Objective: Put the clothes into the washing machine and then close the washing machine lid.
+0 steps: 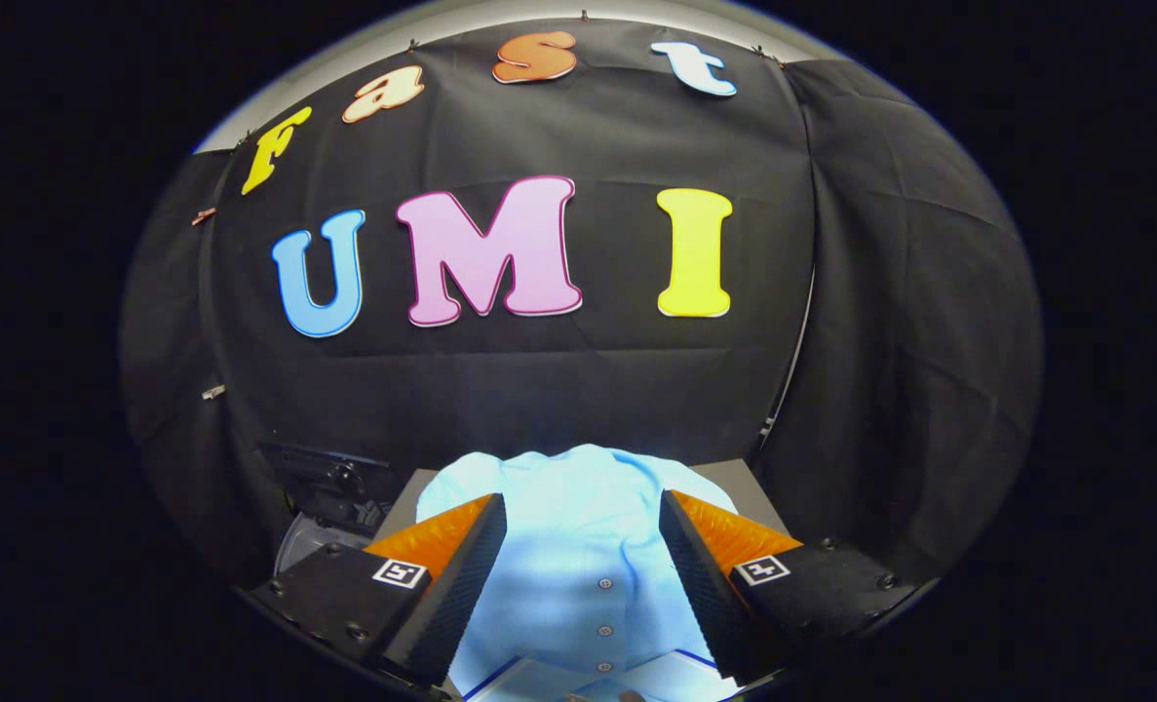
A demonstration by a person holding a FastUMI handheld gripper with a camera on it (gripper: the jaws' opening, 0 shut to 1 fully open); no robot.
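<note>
Pale-blue buttoned cotton shirt [578, 526], lower centre of frame, button line running straight ahead between wide-open, empty hand-held gripper [583, 517] fingers; grey counter [734, 480] beneath.

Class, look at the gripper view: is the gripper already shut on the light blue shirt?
No: the gripper is open, its fingers apart above the light blue shirt.

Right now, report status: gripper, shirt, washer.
Gripper open, fingers either side of the light blue shirt, not pressing. Shirt on grey surface. Dark machine part beyond left finger; lid state unclear.
</note>
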